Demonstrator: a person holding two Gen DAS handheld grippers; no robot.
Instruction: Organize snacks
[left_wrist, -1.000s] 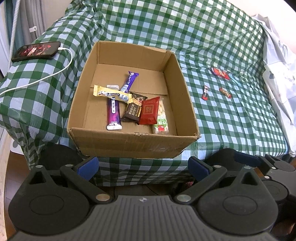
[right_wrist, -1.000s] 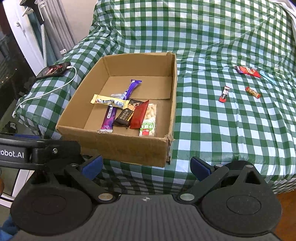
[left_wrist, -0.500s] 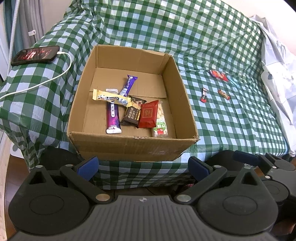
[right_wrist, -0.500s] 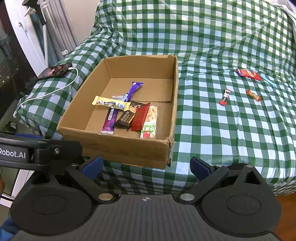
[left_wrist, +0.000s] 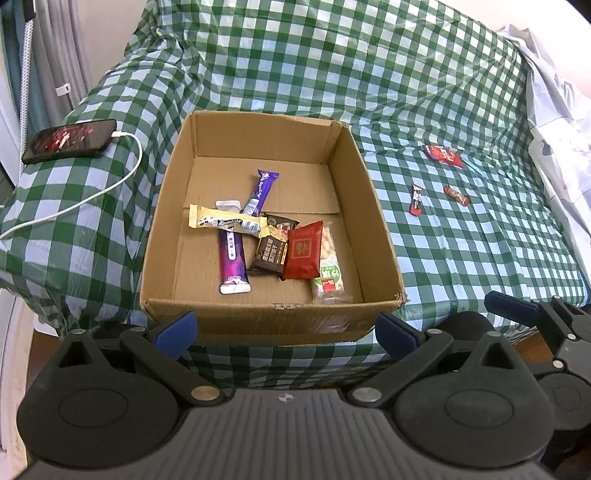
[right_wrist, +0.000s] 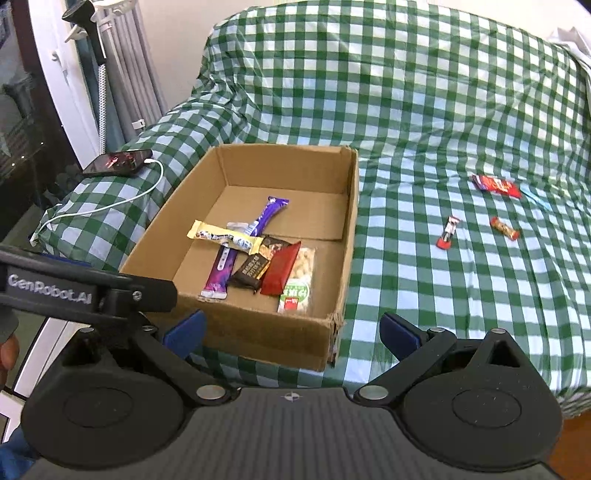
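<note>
1 cardboard box (left_wrist: 271, 321) sits open-topped on a green/white checked cover (left_wrist: 461, 258), near its front edge; 6 snacks lie inside, bunched toward the front-centre of the box floor: 1 short purple bar (left_wrist: 263, 192) angled toward the back, 1 long purple bar (left_wrist: 232, 262) pointing front, 1 yellow bar (left_wrist: 225, 221) lying crosswise over both purple ones, 1 dark brown pack (left_wrist: 271, 251), 1 red pack (left_wrist: 303, 251) overlapping the brown pack's right side, 1 clear peanut pack (left_wrist: 328, 273) w/ green label, partly under the red one, nearest the right wall.

3 snacks lie loose on the cover, well apart from the box on its right: 1 flat red wrapper (right_wrist: 496, 185) furthest back, 1 small red/white bar (right_wrist: 448, 232) closest to the box, 1 small orange-red candy (right_wrist: 505, 228) just right of that; none touch each other.

1 phone (left_wrist: 70, 140) on the cover's left corner, screen lit, w/ 1 white cable (left_wrist: 92, 195) plugged in and trailing off the left edge.

Left gripper (left_wrist: 284, 328): fingers spread wide, blue pads far apart, nothing held; it hangs low before the box's front wall. Right gripper (right_wrist: 291, 330): likewise wide open, empty, by the box's front-right corner; 2 grippers total, side by side.
</note>
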